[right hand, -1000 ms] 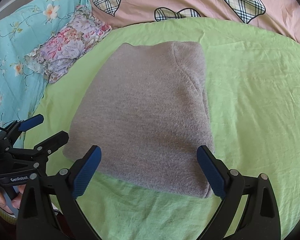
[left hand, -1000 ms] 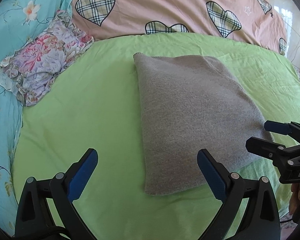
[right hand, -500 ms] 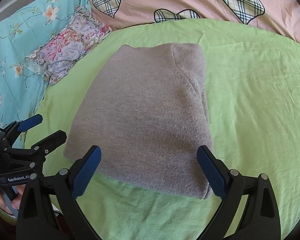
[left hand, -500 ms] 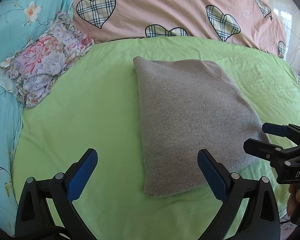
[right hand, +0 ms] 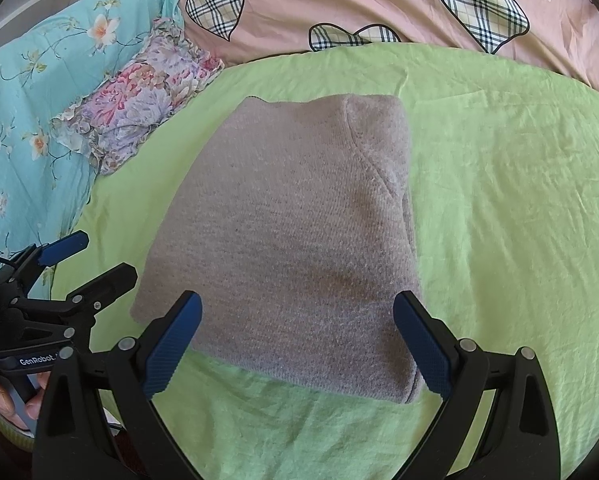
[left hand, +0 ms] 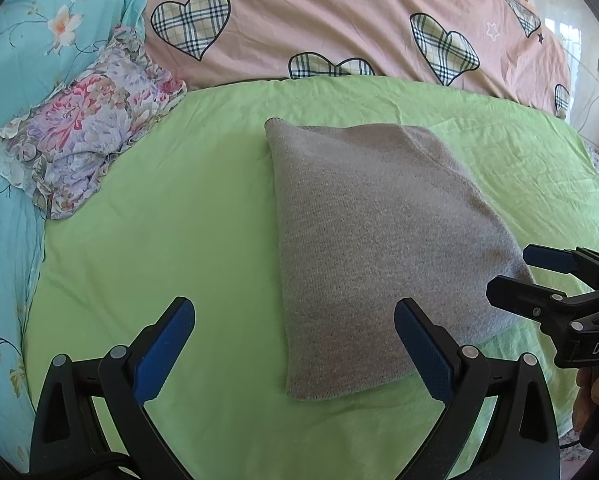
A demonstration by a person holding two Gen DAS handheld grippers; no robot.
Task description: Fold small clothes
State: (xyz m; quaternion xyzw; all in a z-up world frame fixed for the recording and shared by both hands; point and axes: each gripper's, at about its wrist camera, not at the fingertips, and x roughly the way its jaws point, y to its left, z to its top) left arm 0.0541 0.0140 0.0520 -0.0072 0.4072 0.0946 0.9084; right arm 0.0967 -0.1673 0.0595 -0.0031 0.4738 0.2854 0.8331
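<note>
A grey knitted garment (left hand: 375,240) lies folded into a neat rectangle on the green bedsheet (left hand: 179,220); it also shows in the right wrist view (right hand: 291,240). My left gripper (left hand: 295,344) is open and empty, hovering just short of the garment's near left corner. My right gripper (right hand: 297,340) is open and empty, above the garment's near edge. Each gripper shows in the other's view: the right one (left hand: 539,276) at the garment's right corner, the left one (right hand: 87,256) beside its left edge.
A crumpled floral garment (left hand: 83,132) lies at the sheet's far left, also in the right wrist view (right hand: 139,108). A pink quilt with plaid hearts (left hand: 339,20) runs along the back. A turquoise floral cover (left hand: 7,80) lies on the left.
Both grippers have drawn back slightly toward the near edge of the bed, still open. The folded grey garment has not moved.
</note>
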